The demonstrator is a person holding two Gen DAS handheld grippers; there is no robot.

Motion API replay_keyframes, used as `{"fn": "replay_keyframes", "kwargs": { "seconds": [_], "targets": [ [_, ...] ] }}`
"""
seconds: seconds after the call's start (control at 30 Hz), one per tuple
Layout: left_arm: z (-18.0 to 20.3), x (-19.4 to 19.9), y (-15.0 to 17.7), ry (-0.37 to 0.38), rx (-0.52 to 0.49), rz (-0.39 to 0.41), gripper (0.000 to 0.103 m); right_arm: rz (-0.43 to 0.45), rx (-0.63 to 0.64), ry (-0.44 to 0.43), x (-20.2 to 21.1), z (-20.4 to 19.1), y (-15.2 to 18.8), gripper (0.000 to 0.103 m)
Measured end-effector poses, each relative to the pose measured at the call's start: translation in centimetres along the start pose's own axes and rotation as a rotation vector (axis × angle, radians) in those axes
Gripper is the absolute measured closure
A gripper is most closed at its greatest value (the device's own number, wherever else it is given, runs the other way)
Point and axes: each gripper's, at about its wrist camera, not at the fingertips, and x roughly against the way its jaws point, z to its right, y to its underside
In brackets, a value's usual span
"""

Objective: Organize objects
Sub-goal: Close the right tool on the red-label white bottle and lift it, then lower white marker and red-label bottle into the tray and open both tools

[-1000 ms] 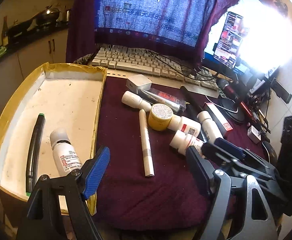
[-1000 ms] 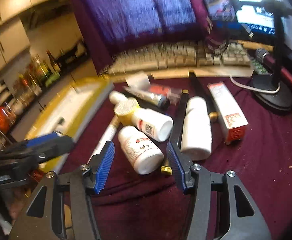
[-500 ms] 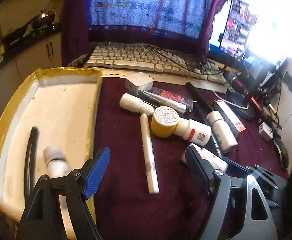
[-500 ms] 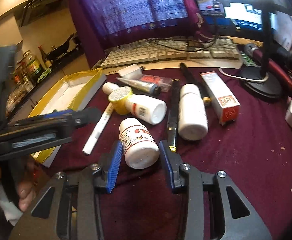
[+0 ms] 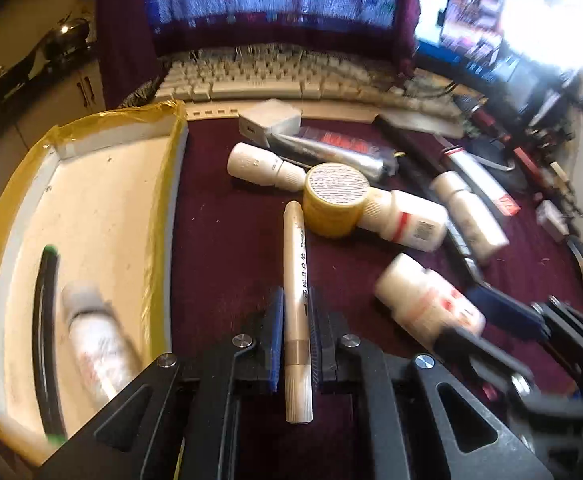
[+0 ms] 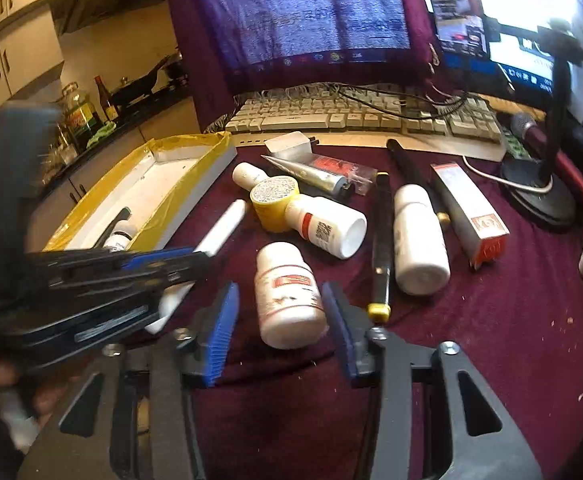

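Observation:
A white marker pen (image 5: 296,264) lies on the maroon cloth, and my left gripper (image 5: 294,300) is shut on its lower half. From the right wrist view the left gripper (image 6: 195,260) comes in from the left over the pen (image 6: 223,228). My right gripper (image 6: 280,291) straddles a white pill bottle with a red label (image 6: 285,268) lying on the cloth. Its jaws are opening, and a gap shows beside the bottle on the left. The left wrist view shows this bottle (image 5: 423,292) and the right gripper (image 5: 487,328) at the right.
A white tray with yellow-taped rim (image 5: 71,184) sits left, holding a black pen (image 5: 45,320) and a small white bottle (image 5: 95,344). A yellow jar (image 6: 275,204), more white bottles, a tube, a red-and-white box (image 6: 467,208), a black pen, a keyboard (image 6: 355,116) and a microphone stand (image 6: 539,196) crowd the cloth.
My left gripper came forward and down over the white pen and closed on it. My right gripper narrowed around the pill bottle, then widened again.

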Motion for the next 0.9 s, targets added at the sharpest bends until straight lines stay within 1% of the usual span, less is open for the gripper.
{"fn": "replay_keyframes", "kwargs": {
  "seconds": [0.1, 0.17, 0.2, 0.33, 0.4, 0.5, 0.6, 0.7, 0.8, 0.9],
  "targets": [
    [-1.1, 1.7, 0.8, 0.058, 0.052, 0.023, 0.093, -0.024, -0.030, -0.007, -0.9, 0.0, 0.3, 0.058],
    [-1.8, 2.7, 1.1, 0.079, 0.082, 0.035, 0.093, -0.030, -0.057, 0.002, -1.1, 0.4, 0.7, 0.067],
    [-2.2, 3.2, 1.2, 0.086, 0.092, 0.045, 0.093, -0.028, -0.072, -0.002, -1.1, 0.6, 0.7, 0.069],
    [-4.3, 6.1, 1.3, 0.124, 0.154, 0.099, 0.093, -0.019, -0.132, -0.010, -0.8, 1.1, 0.5, 0.070],
    [-5.7, 7.2, 1.2, 0.135, 0.192, 0.119, 0.093, 0.004, -0.141, -0.036, -0.1, 0.7, 0.4, 0.070],
    [-8.0, 8.3, 1.3, 0.128, 0.238, 0.141, 0.093, 0.053, -0.106, -0.084, 1.2, -1.2, -0.2, 0.070],
    [-9.9, 8.9, 1.5, 0.120, 0.286, 0.156, 0.093, 0.073, -0.069, -0.131, 1.6, -3.3, -1.2, 0.070],
    [-11.8, 9.5, 1.4, 0.099, 0.326, 0.183, 0.093, 0.065, -0.021, -0.180, 1.2, -5.8, -2.1, 0.070],
    [-13.8, 9.8, 1.3, 0.065, 0.364, 0.198, 0.093, 0.033, 0.007, -0.253, 0.2, -8.3, -2.6, 0.069],
    [-15.8, 9.7, 1.5, 0.003, 0.390, 0.200, 0.093, 0.006, 0.058, -0.308, -1.0, -11.1, -3.0, 0.069]
  ]
}}
